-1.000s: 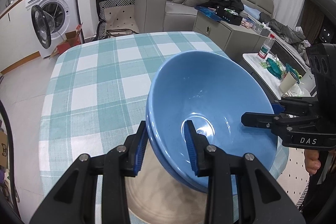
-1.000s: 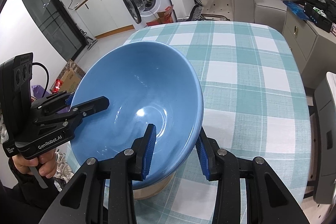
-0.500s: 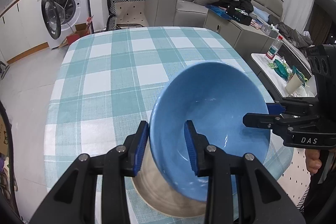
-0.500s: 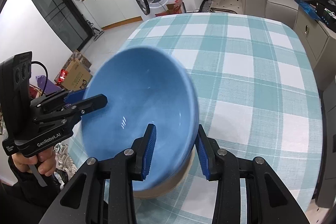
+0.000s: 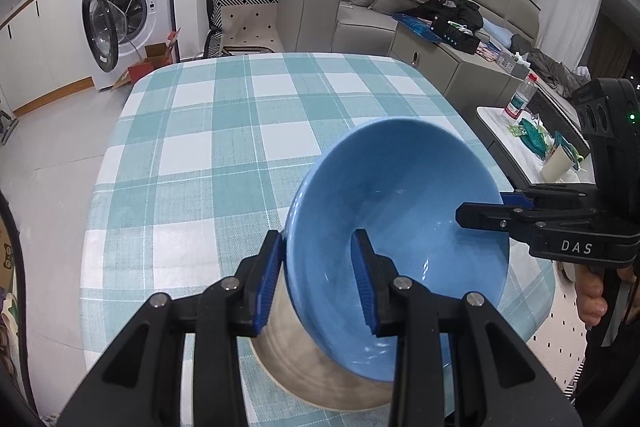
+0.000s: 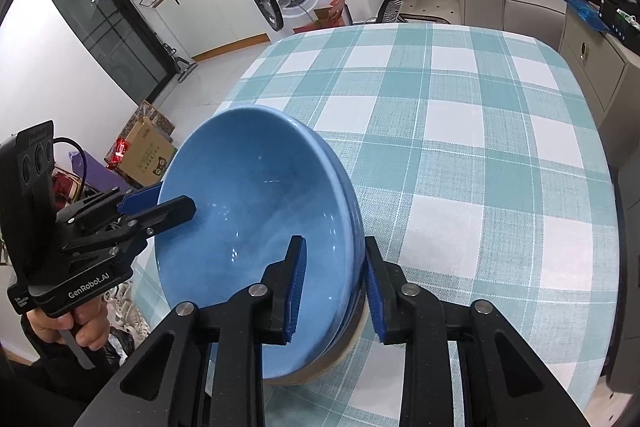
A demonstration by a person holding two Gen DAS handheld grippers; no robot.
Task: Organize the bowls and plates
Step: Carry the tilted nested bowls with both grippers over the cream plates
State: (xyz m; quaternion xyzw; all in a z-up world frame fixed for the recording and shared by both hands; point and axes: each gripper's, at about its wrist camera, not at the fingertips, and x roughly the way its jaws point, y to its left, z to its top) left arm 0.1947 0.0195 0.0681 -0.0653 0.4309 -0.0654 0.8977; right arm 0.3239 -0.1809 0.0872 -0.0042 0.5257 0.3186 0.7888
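Note:
Two nested blue bowls [image 5: 400, 195] [image 6: 248, 195] sit tilted over a beige dish [image 5: 304, 359] [image 6: 352, 339] near the front edge of the checked table [image 5: 208, 155]. My left gripper [image 5: 316, 239] is shut on the bowls' near-left rim, one pad inside and one outside. It also appears at the left of the right wrist view as the left gripper [image 6: 176, 199]. On the opposite rim my right gripper [image 6: 334, 247] straddles the wall. Its jaws are closing, with the pads against the bowls. The left wrist view shows the right gripper [image 5: 480, 207] side-on. A hand holds each handle.
The checked tablecloth [image 6: 460, 147] stretches away beyond the bowls. A washing machine [image 5: 120, 15] with its door open, a grey sofa [image 5: 360, 3] and a cabinet [image 5: 460, 67] stand past the table. A side table with a bottle [image 5: 520, 99] is at the right. Cardboard boxes [image 6: 148, 151] lie on the floor.
The blue bowls have sunk and tilted toward the beige dish and look smaller in both views. The right gripper's jaws have narrowed on the rim. The left jaws keep the same gap.

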